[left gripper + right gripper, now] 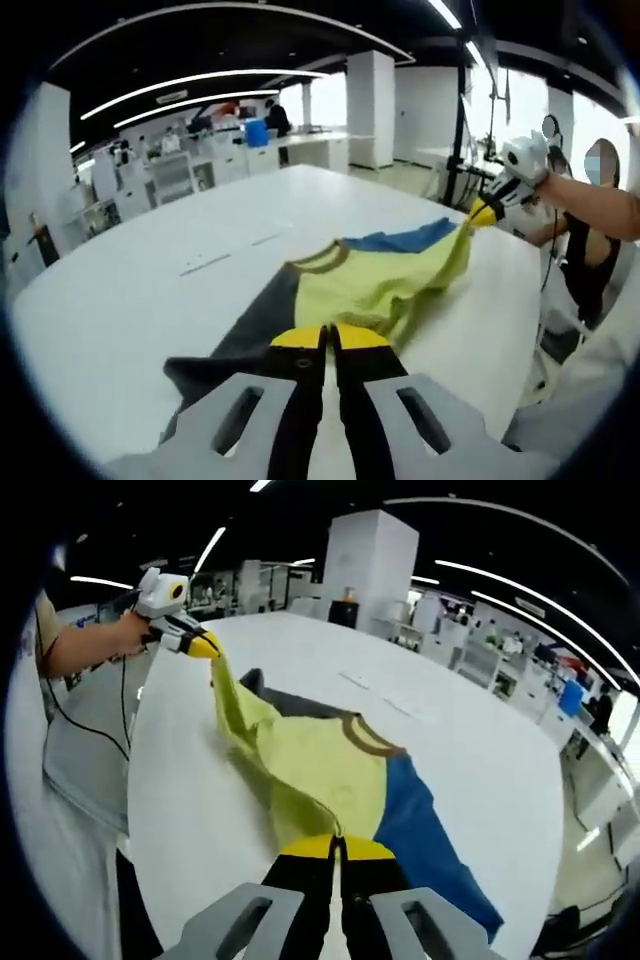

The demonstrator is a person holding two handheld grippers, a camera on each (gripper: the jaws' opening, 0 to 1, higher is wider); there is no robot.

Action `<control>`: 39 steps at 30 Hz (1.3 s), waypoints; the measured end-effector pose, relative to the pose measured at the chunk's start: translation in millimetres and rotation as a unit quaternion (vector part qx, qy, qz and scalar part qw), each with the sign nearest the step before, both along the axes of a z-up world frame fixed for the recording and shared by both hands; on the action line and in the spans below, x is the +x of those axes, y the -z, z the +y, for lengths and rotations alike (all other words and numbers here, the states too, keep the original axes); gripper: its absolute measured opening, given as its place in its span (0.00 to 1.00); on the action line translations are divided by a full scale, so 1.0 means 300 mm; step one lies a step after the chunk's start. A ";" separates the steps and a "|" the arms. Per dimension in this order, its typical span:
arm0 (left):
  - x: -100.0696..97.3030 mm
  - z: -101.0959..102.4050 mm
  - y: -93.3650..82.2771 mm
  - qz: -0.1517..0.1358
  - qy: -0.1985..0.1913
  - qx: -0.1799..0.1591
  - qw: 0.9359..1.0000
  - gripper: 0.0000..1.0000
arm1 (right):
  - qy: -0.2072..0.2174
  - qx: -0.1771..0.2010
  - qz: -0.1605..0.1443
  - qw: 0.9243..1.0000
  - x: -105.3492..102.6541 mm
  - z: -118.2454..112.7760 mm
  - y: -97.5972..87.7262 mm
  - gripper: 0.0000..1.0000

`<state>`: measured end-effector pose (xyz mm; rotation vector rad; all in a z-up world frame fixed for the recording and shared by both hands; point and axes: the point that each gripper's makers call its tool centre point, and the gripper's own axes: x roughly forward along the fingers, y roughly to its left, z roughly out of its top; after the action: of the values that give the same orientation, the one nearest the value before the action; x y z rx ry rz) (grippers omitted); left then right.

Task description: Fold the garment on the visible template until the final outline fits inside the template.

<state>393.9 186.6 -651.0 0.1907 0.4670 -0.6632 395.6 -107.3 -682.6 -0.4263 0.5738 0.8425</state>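
A garment (pixel 370 285) in yellow-green, blue and dark grey, with a brown collar, lies on the white table (pixel 120 320). My left gripper (pixel 325 335) is shut on its near edge, by the grey part. My right gripper (pixel 483 212) pinches the far yellow corner and holds it above the table. From the right gripper view, the garment (pixel 330 765) runs taut from my right gripper (pixel 337 845), shut on the yellow hem, up to my left gripper (pixel 205 645). Faint template marks (pixel 205 263) show on the table beyond the garment.
A person's arm (pixel 590 205) reaches in from the right, and a cable (pixel 90 720) hangs off the table edge (pixel 135 780). A dark stand (pixel 460 130) rises past the far corner. Office desks (pixel 170 170) and a white pillar (pixel 370 560) lie beyond.
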 end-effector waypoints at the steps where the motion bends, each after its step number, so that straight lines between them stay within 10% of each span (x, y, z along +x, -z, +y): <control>1: -0.001 0.005 -0.005 -0.001 0.000 0.000 1.000 0.00 | 0.000 0.000 -0.001 1.000 0.001 -0.003 -0.004 0.00; 16: -0.026 0.074 -0.095 -0.016 0.011 -0.024 1.000 0.00 | 0.010 -0.009 -0.019 1.000 -0.008 -0.088 -0.105 0.00; 30: -0.044 0.014 -0.315 -0.072 0.087 -0.060 0.992 0.00 | 0.003 -0.016 -0.061 0.998 -0.027 -0.120 -0.270 0.00; 39: -0.180 -0.025 -0.184 -0.031 0.194 -0.018 0.980 0.00 | -0.059 -0.030 0.019 0.998 -0.186 -0.106 -0.126 0.00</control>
<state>340.0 179.1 -595.8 0.2702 0.3584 -1.0436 339.8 -139.0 -644.9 -0.5032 0.6145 0.9495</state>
